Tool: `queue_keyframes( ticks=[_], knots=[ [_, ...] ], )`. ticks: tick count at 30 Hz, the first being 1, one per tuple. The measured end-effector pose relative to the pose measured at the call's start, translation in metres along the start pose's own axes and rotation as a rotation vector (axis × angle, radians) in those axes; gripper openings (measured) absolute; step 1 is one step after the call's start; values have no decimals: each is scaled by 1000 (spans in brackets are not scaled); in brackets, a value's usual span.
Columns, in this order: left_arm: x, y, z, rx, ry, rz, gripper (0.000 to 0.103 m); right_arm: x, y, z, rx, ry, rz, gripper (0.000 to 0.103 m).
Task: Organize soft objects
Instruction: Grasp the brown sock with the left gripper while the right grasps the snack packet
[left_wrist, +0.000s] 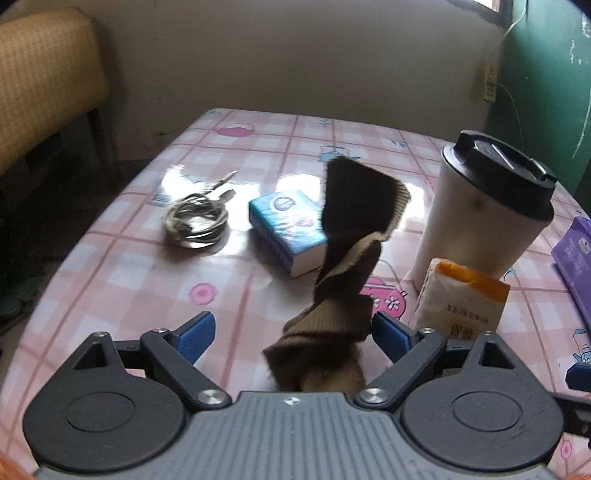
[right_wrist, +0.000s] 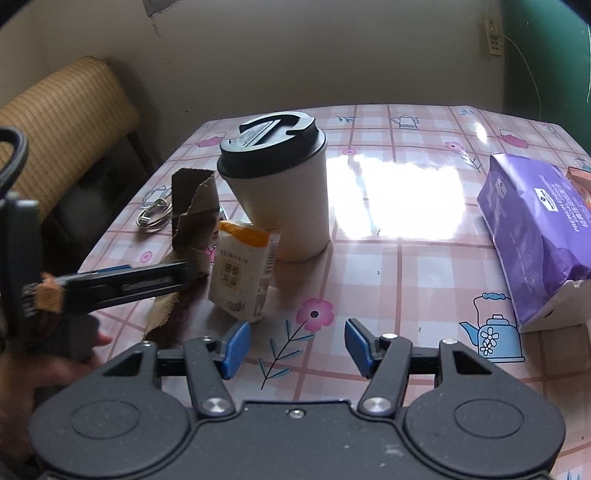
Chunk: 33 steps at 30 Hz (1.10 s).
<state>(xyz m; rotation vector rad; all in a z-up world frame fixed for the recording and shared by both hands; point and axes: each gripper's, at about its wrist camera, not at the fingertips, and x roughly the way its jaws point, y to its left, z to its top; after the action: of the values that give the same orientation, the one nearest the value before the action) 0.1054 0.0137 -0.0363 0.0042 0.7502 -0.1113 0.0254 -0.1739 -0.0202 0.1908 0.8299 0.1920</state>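
Note:
A twisted brown and tan sock (left_wrist: 343, 258) hangs blurred in the air between the wide-open fingers of my left gripper (left_wrist: 293, 332), touching only the right blue pad (left_wrist: 391, 334). In the right wrist view the sock (right_wrist: 192, 206) stands up beside the left gripper's arm (right_wrist: 122, 284). My right gripper (right_wrist: 293, 347) is open and empty above the pink checked tablecloth (right_wrist: 406, 266). A small white and orange tissue pack (right_wrist: 243, 269) stands in front of it; it also shows in the left wrist view (left_wrist: 461, 299).
A white cup with a black lid (right_wrist: 280, 184) stands mid-table. A blue tissue pack (left_wrist: 286, 230) and a coiled cable (left_wrist: 197, 219) lie to the left. A purple bag (right_wrist: 539, 236) lies at the right. A woven chair (right_wrist: 62, 122) stands past the table's left edge.

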Motion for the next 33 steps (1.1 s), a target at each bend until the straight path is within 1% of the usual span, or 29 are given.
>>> queue_keyframes(
  ticks=[1, 2, 3, 4, 5, 6, 8, 9, 11, 12, 13, 17, 19, 20, 21, 24, 25, 26, 27, 28, 29, 30, 33],
  knots=[
    [2, -1, 0, 7, -6, -9, 93, 1, 1, 0, -3, 0, 0, 69],
    [5, -3, 0, 22, -3, -15, 85, 3, 2, 1, -5, 0, 1, 69],
    [8, -4, 0, 31, 8, -21, 70, 5, 3, 1, -8, 2, 2, 69],
    [9, -4, 0, 30, 19, -36, 63, 7, 5, 2, -12, 3, 0, 70],
    [8, -3, 0, 29, 5, -30, 47, 9, 7, 2, -16, 2, -4, 70],
    [7, -2, 0, 24, 7, -30, 43, 11, 8, 3, -18, 2, -7, 70],
    [1, 4, 0, -11, 4, -60, 38, 16, 11, 4, -16, 2, -4, 72],
    [-4, 7, -1, -19, -1, -55, 37, 18, 13, 5, -12, 0, -3, 72],
    [-16, 12, -3, -10, -20, -19, 37, 24, 17, 8, 13, -3, -6, 73],
    [-21, 15, -4, -13, -26, -12, 37, 28, 18, 10, 33, -4, -8, 74],
    [-28, 19, -6, -18, -31, -8, 37, 32, 21, 12, 56, -4, -13, 77],
    [-49, 27, -12, -27, -50, 46, 37, 46, 40, 17, 141, -31, -45, 79],
    [-58, 35, -17, -38, -47, 60, 37, 50, 49, 18, 168, -55, -94, 81],
    [-58, 37, -14, -44, -46, 60, 37, 53, 54, 19, 183, -67, -131, 83],
    [-58, 40, -15, -50, -45, 60, 37, 57, 58, 20, 191, -81, -148, 83],
    [-62, 46, -19, -57, -40, 56, 37, 72, 69, 25, 202, -86, -224, 84],
    [-63, 47, -19, -58, -41, 54, 37, 77, 72, 26, 195, -85, -234, 84],
    [-60, 45, -14, -59, -41, 51, 37, 82, 74, 27, 180, -79, -226, 84],
    [-61, 46, -14, -61, -42, 48, 37, 86, 73, 28, 167, -78, -214, 83],
    [-62, 46, -13, -64, -43, 47, 37, 86, 74, 27, 154, -82, -223, 69],
    [-62, 45, -11, -66, -46, 43, 37, 84, 75, 26, 135, -82, -230, 61],
    [-62, 46, -10, -67, -48, 40, 37, 82, 77, 25, 117, -83, -230, 60],
    [-64, 44, -8, -64, -53, 32, 37, 68, 88, 24, 45, -94, -185, 59]
  ],
)
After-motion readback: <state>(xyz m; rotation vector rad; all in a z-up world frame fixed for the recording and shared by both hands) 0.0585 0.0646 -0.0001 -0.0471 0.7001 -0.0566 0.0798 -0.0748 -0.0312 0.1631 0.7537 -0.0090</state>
